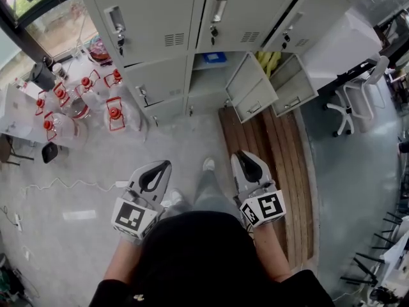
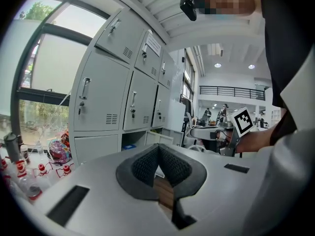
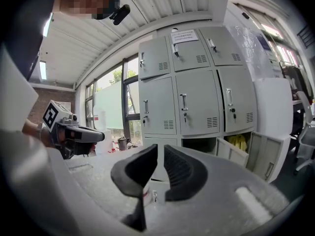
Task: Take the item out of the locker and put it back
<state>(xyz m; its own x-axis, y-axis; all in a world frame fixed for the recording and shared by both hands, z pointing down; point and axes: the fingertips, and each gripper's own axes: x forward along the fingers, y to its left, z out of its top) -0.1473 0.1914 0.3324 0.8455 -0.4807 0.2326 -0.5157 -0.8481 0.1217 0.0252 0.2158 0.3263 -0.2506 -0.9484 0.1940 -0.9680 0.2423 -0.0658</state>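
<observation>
A bank of grey lockers (image 1: 192, 24) stands ahead of me. Two lower doors hang open: the middle compartment holds a blue item (image 1: 214, 57), and the right one holds a yellow item (image 1: 268, 59). The yellow item (image 3: 238, 142) also shows in the right gripper view. My left gripper (image 1: 161, 166) is held low in front of the person's body, well short of the lockers, its jaws shut and empty. My right gripper (image 1: 245, 155) is level with it on the right, its jaws almost touching with nothing between them.
Several clear water jugs with red caps (image 1: 77, 107) stand on the floor at the left. A wooden platform (image 1: 275, 171) lies under the open doors (image 1: 252, 89). A white office chair (image 1: 354, 101) sits at the right. A white cable (image 1: 64, 185) trails across the floor.
</observation>
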